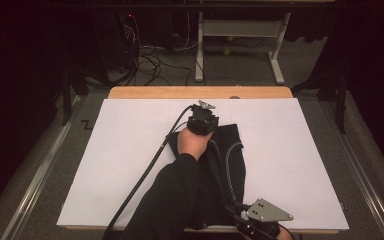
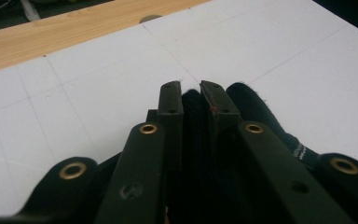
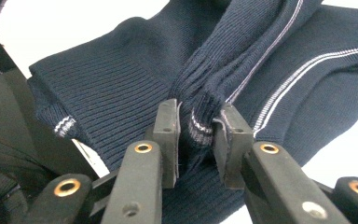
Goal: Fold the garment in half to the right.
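Observation:
A dark navy ribbed garment (image 1: pixel 230 155) with thin white stripes lies on the white board (image 1: pixel 130 150), running from mid-table toward the near edge. My left gripper (image 1: pixel 203 119) sits at its far end, shut on a fold of the dark fabric (image 2: pixel 196 121) that bulges up between the jaws. My right gripper (image 1: pixel 252 222) is at the near edge, shut on a bunched ribbed hem (image 3: pixel 196 123) with a white stripe. More of the garment (image 3: pixel 121 79) spreads beyond it. A dark sleeve covers part of the cloth in the high view.
The white board lies on a wooden table whose far edge (image 1: pixel 200 92) shows as a bare strip. Cables (image 1: pixel 145 170) trail from the grippers across the board. A table frame (image 1: pixel 240 35) and loose wires stand on the floor beyond.

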A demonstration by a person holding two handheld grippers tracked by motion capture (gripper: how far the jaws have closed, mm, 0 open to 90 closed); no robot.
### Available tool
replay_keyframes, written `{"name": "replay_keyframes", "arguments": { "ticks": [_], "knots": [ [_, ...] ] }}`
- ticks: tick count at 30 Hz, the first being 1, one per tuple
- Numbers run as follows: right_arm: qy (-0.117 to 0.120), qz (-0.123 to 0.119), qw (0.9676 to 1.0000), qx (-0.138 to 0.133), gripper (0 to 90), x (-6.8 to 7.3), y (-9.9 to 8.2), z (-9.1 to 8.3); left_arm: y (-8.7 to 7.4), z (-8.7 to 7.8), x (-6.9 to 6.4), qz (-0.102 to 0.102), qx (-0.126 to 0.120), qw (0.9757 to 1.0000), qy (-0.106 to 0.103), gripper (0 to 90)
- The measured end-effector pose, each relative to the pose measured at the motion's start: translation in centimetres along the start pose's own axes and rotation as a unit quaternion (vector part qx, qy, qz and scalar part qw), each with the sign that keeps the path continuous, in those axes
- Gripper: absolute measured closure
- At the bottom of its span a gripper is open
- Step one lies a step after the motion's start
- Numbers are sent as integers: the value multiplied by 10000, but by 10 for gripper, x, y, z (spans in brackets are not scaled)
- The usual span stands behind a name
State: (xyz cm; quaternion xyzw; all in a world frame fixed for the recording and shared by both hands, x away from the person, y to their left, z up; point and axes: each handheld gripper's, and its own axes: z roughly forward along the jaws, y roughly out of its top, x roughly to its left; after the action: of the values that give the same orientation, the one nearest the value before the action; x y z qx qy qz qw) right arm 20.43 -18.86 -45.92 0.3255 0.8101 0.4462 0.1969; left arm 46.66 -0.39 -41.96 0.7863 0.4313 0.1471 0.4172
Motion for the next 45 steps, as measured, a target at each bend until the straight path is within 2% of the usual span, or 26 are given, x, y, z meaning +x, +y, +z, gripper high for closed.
{"name": "replay_keyframes", "arguments": {
  "ticks": [3,6,9,15,21,24,28,31,37,45],
  "knots": [
    [-4,46,10000,-3,708,-1,-1,-2,0,-1,0,-6,-53,10000,-54,691],
    [-20,80,10000,-45,669,-3,-1,-4,1,-3,0,-38,-76,9999,-95,599],
    [-100,110,9998,-163,655,-6,0,-10,3,-7,-2,-48,-154,9998,-142,532],
    [-167,204,9990,-374,631,-11,4,-18,3,-17,-5,107,-217,9993,-282,457],
    [-205,212,9985,-468,625,-13,7,-20,-8,-32,-1,135,-272,9990,-318,427],
    [-208,219,9984,-468,624,-12,6,-20,-15,-42,0,120,-431,9981,-427,388],
    [-218,198,9986,-446,624,-12,6,-19,-23,-53,3,188,-495,9977,-431,319],
    [-230,193,9986,-441,625,-12,6,-18,-31,-64,9,216,-452,9976,-479,244],
    [-275,228,9985,-408,630,-13,5,-18,-56,-89,31,198,-443,9981,-368,143],
    [-317,248,9985,-371,648,-14,5,-16,-109,-127,69,46,-494,9987,-132,62]
  ]
}}
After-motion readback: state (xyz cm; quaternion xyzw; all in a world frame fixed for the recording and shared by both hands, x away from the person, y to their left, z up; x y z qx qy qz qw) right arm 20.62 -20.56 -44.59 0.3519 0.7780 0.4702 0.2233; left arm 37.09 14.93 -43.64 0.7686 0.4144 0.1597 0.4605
